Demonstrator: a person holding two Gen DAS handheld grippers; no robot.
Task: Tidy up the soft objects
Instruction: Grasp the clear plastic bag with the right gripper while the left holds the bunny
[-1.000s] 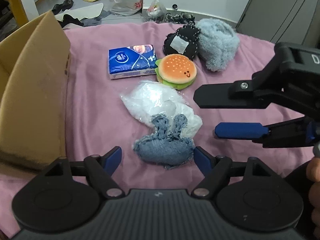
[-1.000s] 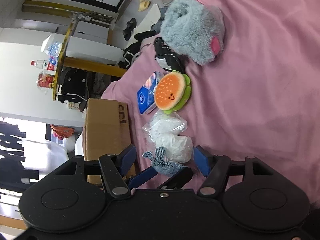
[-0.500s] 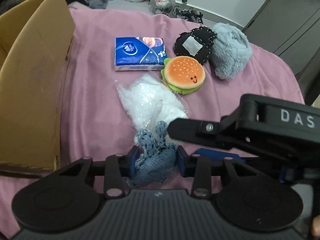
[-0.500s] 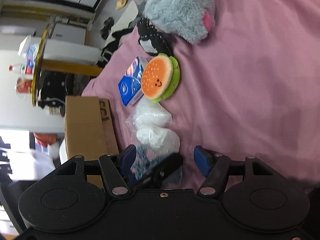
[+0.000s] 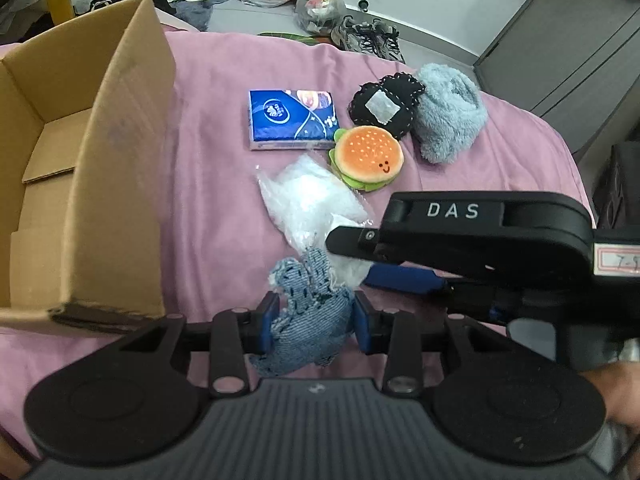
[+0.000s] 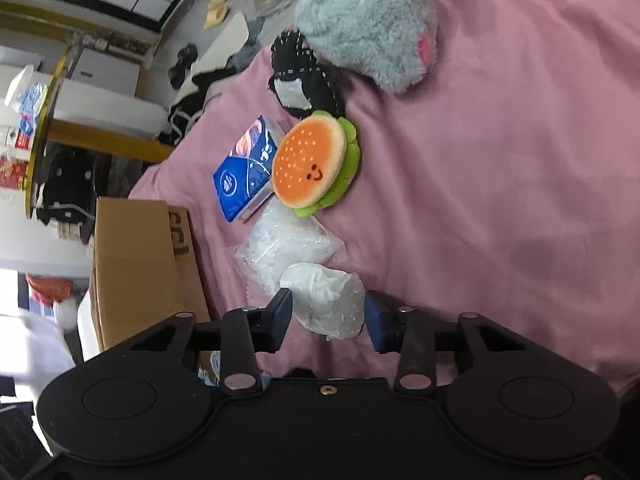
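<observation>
Denim bunny (image 5: pixel 308 320) clamped in left gripper (image 5: pixel 314 318)
Right gripper (image 6: pixel 328 314), rolled sideways, jaws parted around white plastic bag (image 6: pixel 324 304), apparently touching both pads.

Orange-and-green burger plush (image 5: pixel 367 158), pink cloth (image 5: pixel 208 200)

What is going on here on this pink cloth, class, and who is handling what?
A person holding a gripper in each hand is sorting soft things into a cardboard box on a pink cloth. The left gripper is shut on a denim bunny toy. The right gripper straddles a clear plastic bag of white stuff, but the grip is unclear. A burger plush, blue tissue pack, black pouch and grey fluffy toy lie on the cloth.
</observation>
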